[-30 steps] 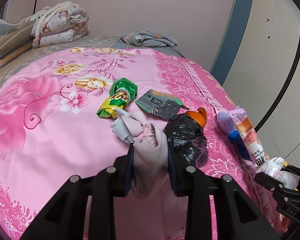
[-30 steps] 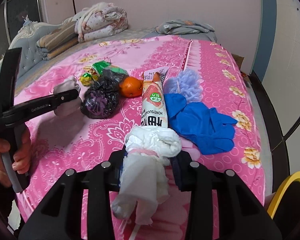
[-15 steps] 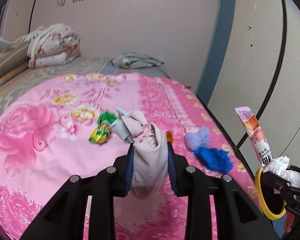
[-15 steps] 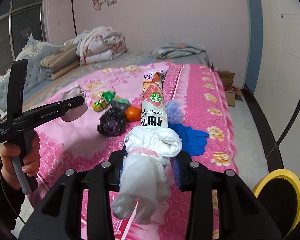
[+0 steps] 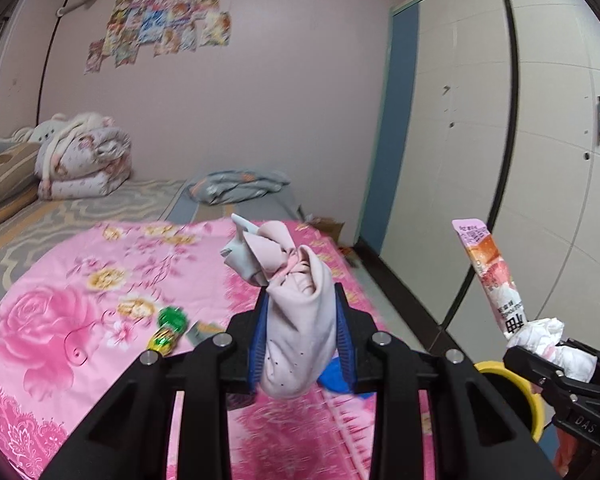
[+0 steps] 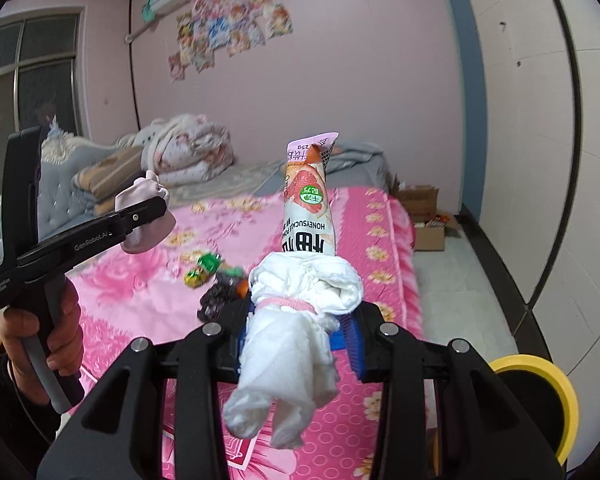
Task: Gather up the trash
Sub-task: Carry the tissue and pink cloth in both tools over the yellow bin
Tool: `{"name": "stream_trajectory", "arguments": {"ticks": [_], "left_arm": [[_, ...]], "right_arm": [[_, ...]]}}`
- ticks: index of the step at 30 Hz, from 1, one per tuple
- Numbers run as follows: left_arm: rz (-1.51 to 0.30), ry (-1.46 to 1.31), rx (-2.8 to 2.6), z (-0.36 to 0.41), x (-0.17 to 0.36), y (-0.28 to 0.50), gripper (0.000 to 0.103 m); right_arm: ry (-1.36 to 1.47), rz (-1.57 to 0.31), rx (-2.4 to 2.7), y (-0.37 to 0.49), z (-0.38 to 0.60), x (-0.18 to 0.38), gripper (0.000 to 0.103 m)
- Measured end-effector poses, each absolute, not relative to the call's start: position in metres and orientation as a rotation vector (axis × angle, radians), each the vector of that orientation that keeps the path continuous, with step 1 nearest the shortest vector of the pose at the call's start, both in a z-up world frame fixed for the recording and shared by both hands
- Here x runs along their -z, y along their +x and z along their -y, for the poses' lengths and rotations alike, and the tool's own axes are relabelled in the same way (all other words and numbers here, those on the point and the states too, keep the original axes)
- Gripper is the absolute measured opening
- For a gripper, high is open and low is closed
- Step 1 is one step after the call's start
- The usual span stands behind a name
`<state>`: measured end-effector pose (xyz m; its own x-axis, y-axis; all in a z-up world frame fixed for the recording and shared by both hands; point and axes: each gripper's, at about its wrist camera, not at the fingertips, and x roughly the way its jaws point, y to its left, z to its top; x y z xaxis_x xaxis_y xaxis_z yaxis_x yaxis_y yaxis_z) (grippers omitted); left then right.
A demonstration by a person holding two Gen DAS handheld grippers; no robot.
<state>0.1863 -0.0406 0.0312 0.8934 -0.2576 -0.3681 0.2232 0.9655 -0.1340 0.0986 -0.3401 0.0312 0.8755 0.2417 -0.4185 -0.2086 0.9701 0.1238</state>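
Observation:
My left gripper (image 5: 300, 320) is shut on a crumpled pale pink cloth (image 5: 296, 304) and holds it high above the pink floral bed (image 5: 60, 320). My right gripper (image 6: 300, 320) is shut on a white tissue wad (image 6: 300, 292) and a long orange snack packet (image 6: 306, 208) that sticks up from it. Both show in the other view: the cloth (image 6: 146, 216) at left, the tissue and packet (image 5: 492, 276) at right. A green-yellow wrapper (image 5: 168, 328), a black bag (image 6: 216, 296) and an orange (image 6: 242, 287) lie on the bed. A yellow-rimmed bin (image 6: 540, 396) stands on the floor at lower right.
Folded quilts (image 5: 80, 164) and a grey blanket (image 5: 236, 186) lie at the bed's far end. A blue glove (image 5: 332, 380) shows under the left gripper. Cardboard boxes (image 6: 420, 216) sit on the tiled floor (image 6: 460, 292) beside the bed. A white wardrobe (image 5: 500, 160) stands at right.
Both grippers have risen well above the bed with their loads and tilted up. The items on the bed have dropped low in view, and the yellow bin shows larger.

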Motion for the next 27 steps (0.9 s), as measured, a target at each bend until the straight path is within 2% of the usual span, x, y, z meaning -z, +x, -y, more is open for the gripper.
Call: {"name": "stream_trajectory", "arguments": {"ticks": [14, 27], "left_arm": [[-0.325, -0.042, 0.403, 0.133, -0.082, 0.171, 0.028], [-0.303, -0.015, 0.524, 0.207, -0.097, 0.167, 0.028]], "right_arm": [[0.168, -0.319, -0.035, 0.038, 0.444, -0.085, 0.035], [0.179, -0.253, 0.154, 0.004, 0.528, -0.102, 0.035]]}}
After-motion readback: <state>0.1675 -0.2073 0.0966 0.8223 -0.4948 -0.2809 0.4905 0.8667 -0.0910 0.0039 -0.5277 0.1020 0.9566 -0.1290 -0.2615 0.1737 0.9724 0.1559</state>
